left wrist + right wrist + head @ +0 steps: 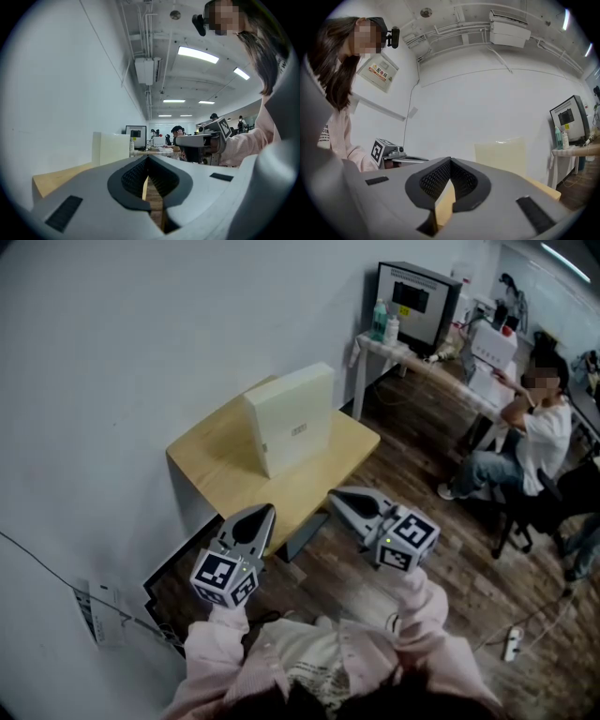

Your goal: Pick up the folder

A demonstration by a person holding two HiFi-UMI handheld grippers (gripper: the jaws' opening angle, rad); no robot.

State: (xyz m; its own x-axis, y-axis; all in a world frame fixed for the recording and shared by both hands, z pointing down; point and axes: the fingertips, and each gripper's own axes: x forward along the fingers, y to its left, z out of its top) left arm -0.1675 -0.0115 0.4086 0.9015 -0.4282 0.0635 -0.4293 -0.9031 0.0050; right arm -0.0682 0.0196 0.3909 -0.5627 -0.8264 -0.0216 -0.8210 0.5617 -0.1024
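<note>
The folder [291, 418] is a thick cream file box that stands upright on a small wooden table [211, 465] against the white wall. It also shows in the left gripper view as the folder [112, 147] and in the right gripper view as the folder [500, 152]. My left gripper [265, 514] hovers at the table's near edge, shut and empty. My right gripper [337, 498] hangs just off the near right corner, also shut with nothing in it. Both point level toward the folder, well short of it. Seen from their own cameras, the left gripper [148, 158] and right gripper [450, 161] have jaws meeting.
A white desk [412, 357] with a monitor [412, 301] and bottles stands at the back right. A seated person [539, 432] is beside it on a chair. A power strip [512, 643] lies on the wood floor. A dark panel [173, 582] leans under the table.
</note>
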